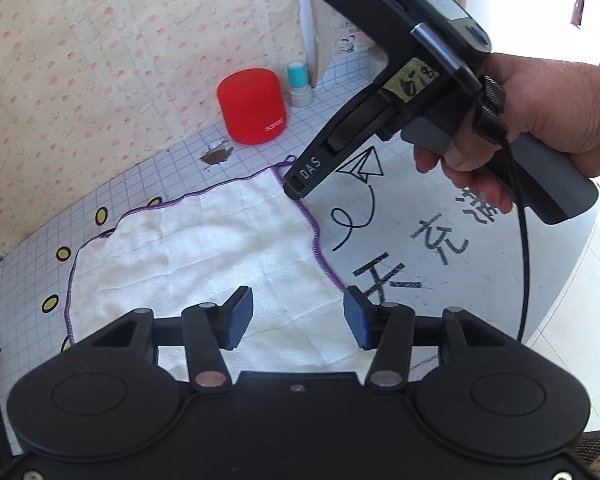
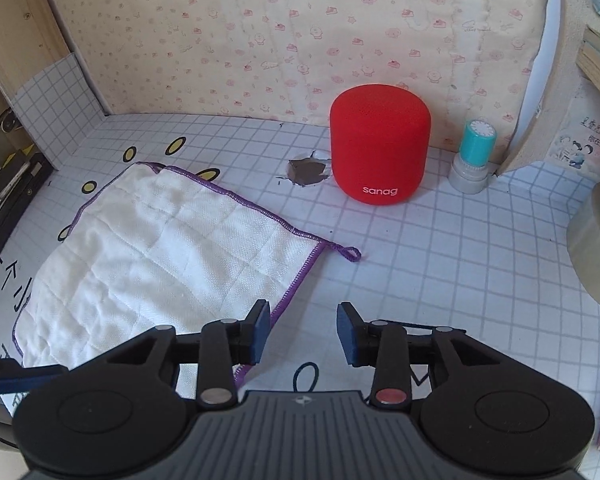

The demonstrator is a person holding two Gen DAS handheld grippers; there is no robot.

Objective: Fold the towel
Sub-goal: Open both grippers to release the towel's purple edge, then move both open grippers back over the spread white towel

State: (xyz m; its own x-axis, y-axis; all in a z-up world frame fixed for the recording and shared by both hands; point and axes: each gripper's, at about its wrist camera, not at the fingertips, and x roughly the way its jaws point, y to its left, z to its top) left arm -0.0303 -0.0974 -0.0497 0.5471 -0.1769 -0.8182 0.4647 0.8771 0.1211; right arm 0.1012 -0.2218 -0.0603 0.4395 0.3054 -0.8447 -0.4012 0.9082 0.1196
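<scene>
Left gripper (image 1: 298,316) over towel (image 1: 188,256); near edge hidden

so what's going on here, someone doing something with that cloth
A person holds a claw tool in each hand over a white towel with purple trim, spread flat on a checked tablecloth. Both claws are open and grip nothing: the left claw hovers above the towel's near part, the right claw sits by its right edge. No fold has been made yet. A red speaker and a teal stamp stand behind.
</scene>
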